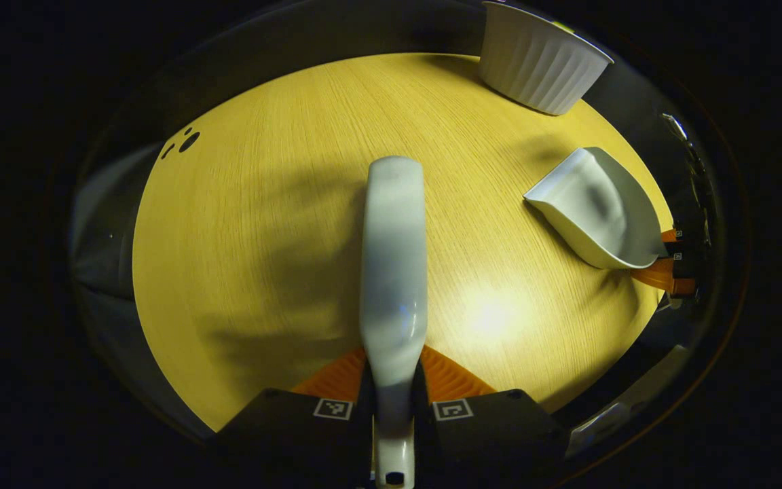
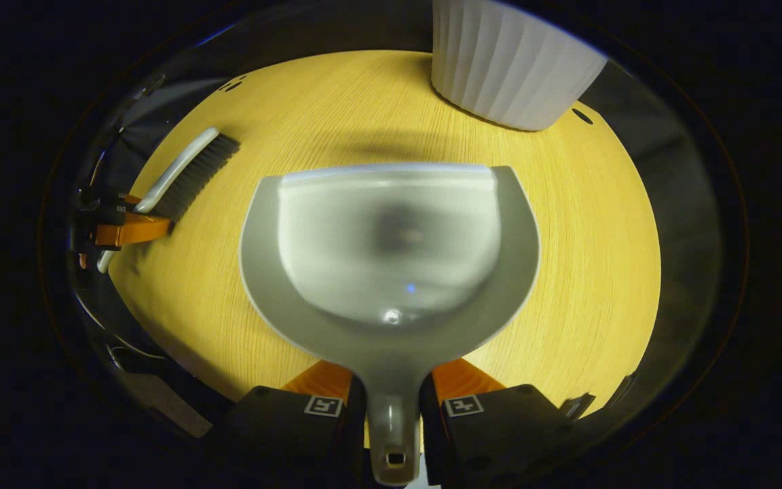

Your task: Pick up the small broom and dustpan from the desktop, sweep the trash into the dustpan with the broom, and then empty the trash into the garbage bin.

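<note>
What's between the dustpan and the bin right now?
Nothing visible. The right tool holds the dustpan by its handle, and the stretch of bare table between the pan's front edge and the white ribbed bin is unobstructed. The broom sits off to the side, in the left tool.

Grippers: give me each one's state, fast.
Left gripper: shut on the broom handle.
Right gripper: shut on the dustpan handle.

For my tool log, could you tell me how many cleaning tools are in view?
2: the broom, its handle clamped in the left gripper, and the dustpan, its handle clamped in the right gripper, both above the table.
</note>
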### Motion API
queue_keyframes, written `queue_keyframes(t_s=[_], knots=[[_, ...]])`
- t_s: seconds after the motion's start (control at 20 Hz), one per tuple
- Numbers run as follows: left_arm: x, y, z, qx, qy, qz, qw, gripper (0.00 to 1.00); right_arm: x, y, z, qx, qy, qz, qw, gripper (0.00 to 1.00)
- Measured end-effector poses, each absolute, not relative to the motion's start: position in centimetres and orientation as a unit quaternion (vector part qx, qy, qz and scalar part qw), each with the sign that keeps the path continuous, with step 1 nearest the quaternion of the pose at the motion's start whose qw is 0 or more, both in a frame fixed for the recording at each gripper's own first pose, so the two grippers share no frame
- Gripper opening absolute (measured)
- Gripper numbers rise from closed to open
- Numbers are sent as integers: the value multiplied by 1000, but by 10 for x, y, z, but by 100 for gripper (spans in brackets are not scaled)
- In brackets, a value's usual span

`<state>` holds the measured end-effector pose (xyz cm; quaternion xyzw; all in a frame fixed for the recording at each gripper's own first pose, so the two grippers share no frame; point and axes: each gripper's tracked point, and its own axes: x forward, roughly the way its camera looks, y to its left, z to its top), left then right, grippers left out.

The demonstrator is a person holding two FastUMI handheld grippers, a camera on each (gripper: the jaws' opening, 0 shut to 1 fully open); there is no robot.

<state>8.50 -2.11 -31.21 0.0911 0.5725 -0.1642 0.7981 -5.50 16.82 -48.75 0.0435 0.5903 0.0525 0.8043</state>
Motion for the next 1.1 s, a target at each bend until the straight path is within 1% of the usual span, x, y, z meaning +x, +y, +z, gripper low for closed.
queue_keyframes(t_s=[0.05, 0.25, 0.3, 0.35, 0.45, 0.5, 0.55, 0.6, 0.65, 0.7, 0.75, 0.85, 0.95, 1.05, 1.1], knots=[[85, -21, -312, 93, 572, -164, 799, 29, -56, 167, -487, 44, 591, 53, 804, 42], [85, -15, -304, 109, 564, -165, 802, 30, -61, 168, -479, 68, 590, 54, 803, 42], [83, -14, -301, 114, 561, -167, 803, 30, -61, 167, -472, 75, 588, 58, 803, 45], [81, -11, -297, 120, 557, -168, 805, 30, -64, 166, -467, 81, 587, 60, 803, 42], [77, -6, -286, 127, 546, -169, 810, 30, -70, 160, -452, 89, 579, 63, 808, 41], [74, -4, -278, 132, 540, -170, 814, 30, -71, 157, -442, 90, 570, 64, 814, 41], [72, -1, -270, 136, 533, -170, 817, 30, -70, 154, -430, 92, 558, 66, 822, 46], [70, 1, -261, 138, 523, -171, 824, 28, -69, 150, -419, 91, 544, 65, 832, 46], [69, 1, -250, 135, 511, -171, 831, 31, -68, 147, -403, 92, 528, 62, 842, 41], [69, 0, -238, 129, 496, -172, 841, 30, -64, 143, -388, 92, 507, 58, 855, 39], [70, -1, -225, 119, 481, -171, 852, 29, -60, 141, -371, 91, 485, 54, 868, 39], [81, -5, -192, 91, 430, -161, 884, 28, -49, 139, -338, 78, 434, 48, 897, 39], [102, -12, -147, 50, 345, -153, 925, 28, -34, 136, -302, 55, 374, 43, 925, 39], [118, -18, -94, 8, 258, -153, 954, 28, -21, 138, -259, 40, 308, 40, 950, 39], [122, -20, -73, -8, 219, -154, 964, 22, -14, 139, -238, 33, 277, 37, 960, 39]])
